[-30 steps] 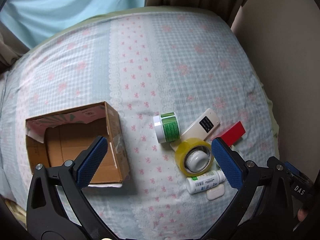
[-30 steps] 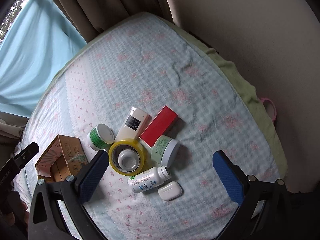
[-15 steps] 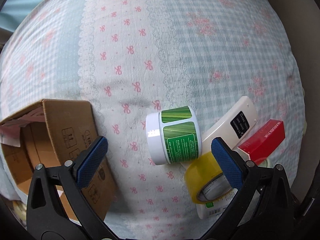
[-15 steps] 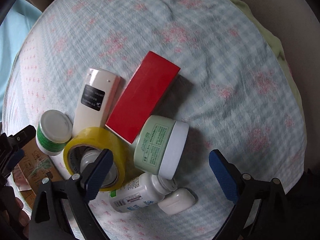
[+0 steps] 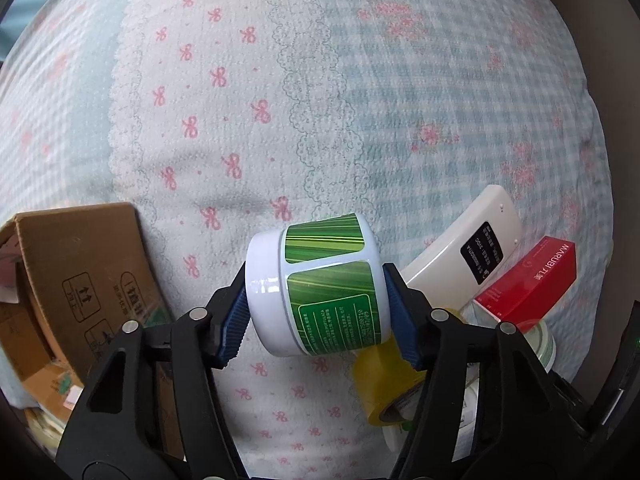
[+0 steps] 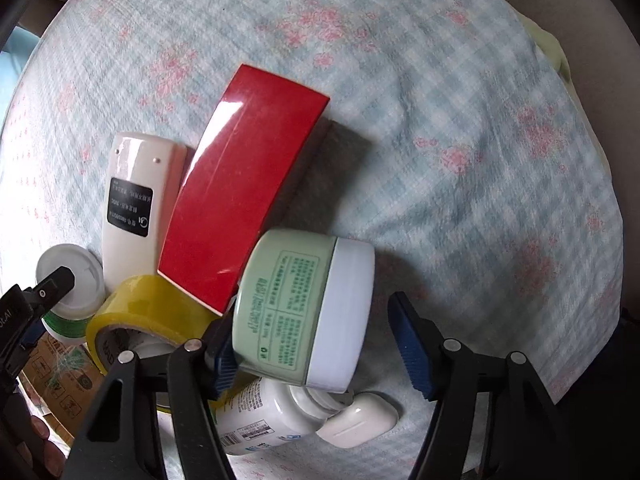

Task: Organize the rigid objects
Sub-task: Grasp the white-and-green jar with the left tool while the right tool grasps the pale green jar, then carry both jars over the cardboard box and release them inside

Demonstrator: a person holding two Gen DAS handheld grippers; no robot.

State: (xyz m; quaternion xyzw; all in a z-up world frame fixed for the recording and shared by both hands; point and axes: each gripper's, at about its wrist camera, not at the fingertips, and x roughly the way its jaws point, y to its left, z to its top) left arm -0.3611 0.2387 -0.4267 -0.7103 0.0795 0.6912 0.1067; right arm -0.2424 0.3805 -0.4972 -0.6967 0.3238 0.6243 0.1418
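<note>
Checked, bow-printed bedspread (image 5: 280,100) — wall perhaps beyond

A home bedroom: a bed under a quilted sheet (image 5: 240,128) printed with pink bows and blue gingham, household clutter at six o'clock, namely a remote control (image 6: 136,204), packing tape (image 6: 140,316), a cardboard box (image 5: 72,280).

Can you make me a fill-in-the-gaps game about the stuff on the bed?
1. The long shiny box beside the remote is ____.
2. The roll of tape is ____.
3. The pale green jar has a ____ lid.
4. The brown box is made of ____.

Missing words: red, yellow, white, cardboard.
</note>
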